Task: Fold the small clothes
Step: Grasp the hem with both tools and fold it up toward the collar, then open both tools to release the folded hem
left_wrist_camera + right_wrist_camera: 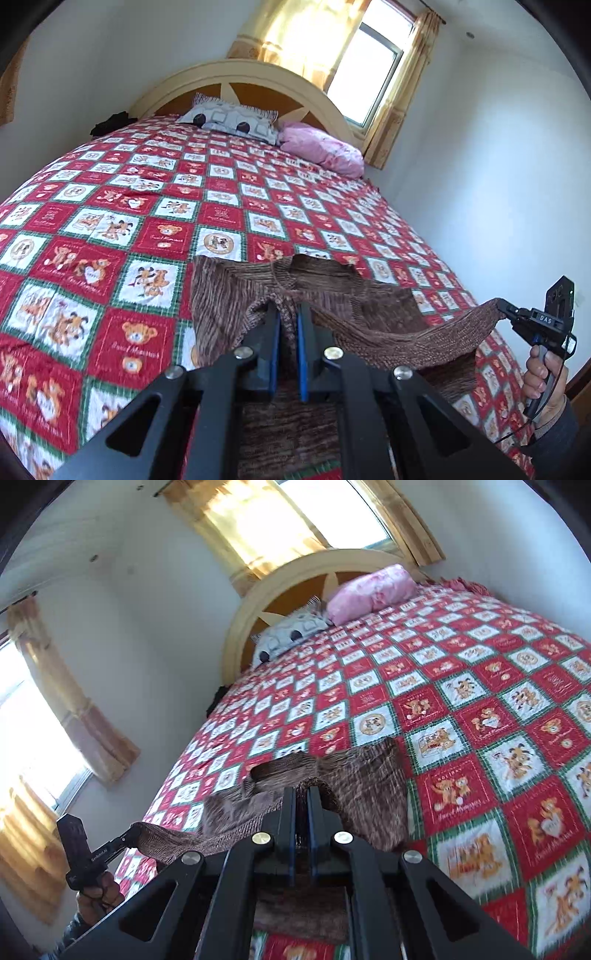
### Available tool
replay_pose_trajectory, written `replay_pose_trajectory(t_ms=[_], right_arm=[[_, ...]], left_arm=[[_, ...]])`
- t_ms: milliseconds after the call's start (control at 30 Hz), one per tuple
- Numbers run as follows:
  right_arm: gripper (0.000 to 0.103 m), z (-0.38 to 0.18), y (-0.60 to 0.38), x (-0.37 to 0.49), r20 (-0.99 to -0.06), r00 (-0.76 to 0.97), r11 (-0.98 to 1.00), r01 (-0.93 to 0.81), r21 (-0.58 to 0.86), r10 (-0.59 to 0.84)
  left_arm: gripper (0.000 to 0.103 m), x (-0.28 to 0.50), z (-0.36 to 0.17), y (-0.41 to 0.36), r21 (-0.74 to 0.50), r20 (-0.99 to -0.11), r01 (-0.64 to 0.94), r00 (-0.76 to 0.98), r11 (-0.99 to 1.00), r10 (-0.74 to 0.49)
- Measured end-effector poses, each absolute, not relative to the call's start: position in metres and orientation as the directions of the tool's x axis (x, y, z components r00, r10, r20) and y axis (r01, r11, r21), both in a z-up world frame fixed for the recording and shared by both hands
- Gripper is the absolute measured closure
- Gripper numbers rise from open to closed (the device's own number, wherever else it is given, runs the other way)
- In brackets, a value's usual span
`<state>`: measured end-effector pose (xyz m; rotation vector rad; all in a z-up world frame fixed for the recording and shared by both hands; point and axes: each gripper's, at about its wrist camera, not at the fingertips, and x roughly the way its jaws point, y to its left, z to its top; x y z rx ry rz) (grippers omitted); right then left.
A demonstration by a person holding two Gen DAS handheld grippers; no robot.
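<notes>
A brown knitted garment (332,288) hangs stretched between both grippers, its far part resting on the red patchwork quilt (147,206). In the left wrist view my left gripper (286,312) is shut on one edge of the knit. The right gripper (503,309), held by a hand (543,373), pinches the other corner at the right. The right wrist view shows the right gripper (303,794) shut on the brown garment (369,775). The left gripper (135,835) clamps its corner at lower left, above a hand (98,895).
The quilt (480,709) covers a wide bed. A grey patterned pillow (232,120) and a pink pillow (321,147) lie by the arched wooden headboard (258,75). A dark cloth (110,123) sits at the far left corner. White walls and curtained windows (369,70) surround the bed.
</notes>
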<state>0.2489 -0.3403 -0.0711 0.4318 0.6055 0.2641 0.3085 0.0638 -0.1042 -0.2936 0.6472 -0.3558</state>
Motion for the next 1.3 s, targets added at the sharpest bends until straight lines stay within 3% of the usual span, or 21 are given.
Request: replay_pose_trajectory(t_ms=[467, 633, 667, 700, 767, 833, 867, 1067, 1300], right_arm=[[0.098, -0.142, -0.363, 0.393, -0.666, 0.663, 0.867, 0.052, 0.495, 0.341], [0.096, -0.162, -0.370, 0.433, -0.731, 0.619, 0.887, 0.118, 0.447, 0.286], [0.089, -0.161, -0.373, 0.435, -0.734, 0.627, 0.887, 0.145, 0.439, 0.261], [0.067, -0.159, -0.375, 0.435, -0.733, 0.635, 0.885, 0.163, 0.437, 0.245], [0.038, -0.152, -0.375, 0.427, -0.699, 0.658, 0.872, 0.132, 0.472, 0.279], [0.038, -0.143, -0.364, 0.415, -0.678, 0.669, 0.886, 0.064, 0.459, 0.303], [0.038, -0.138, -0.352, 0.407, -0.682, 0.668, 0.909, 0.019, 0.416, 0.297], [0.038, -0.144, -0.283, 0.391, -0.722, 0.591, 0.931, -0.182, 0.316, 0.361], [0.038, -0.154, -0.269, 0.387, -0.728, 0.631, 0.964, -0.182, 0.195, 0.267]], left_arm=[[0.095, 0.420, -0.155, 0.044, -0.329, -0.653, 0.190, 0.661, 0.925, -0.368], [0.087, 0.444, -0.172, 0.052, -0.345, -0.690, 0.103, 0.646, 0.933, -0.327], [0.087, 0.444, -0.171, 0.058, -0.356, -0.687, 0.078, 0.654, 0.931, -0.317], [0.086, 0.441, -0.169, 0.063, -0.359, -0.680, 0.069, 0.664, 0.931, -0.311], [0.075, 0.433, -0.160, 0.070, -0.335, -0.676, 0.053, 0.682, 0.941, -0.279], [0.052, 0.420, -0.152, 0.076, -0.315, -0.651, 0.059, 0.713, 0.947, -0.260], [0.049, 0.413, -0.150, 0.077, -0.297, -0.643, 0.065, 0.724, 0.953, -0.250], [0.048, 0.389, -0.155, 0.048, -0.169, -0.687, 0.160, 0.688, 0.973, -0.233], [0.048, 0.402, -0.161, 0.018, 0.005, -0.709, 0.202, 0.691, 0.979, -0.139]])
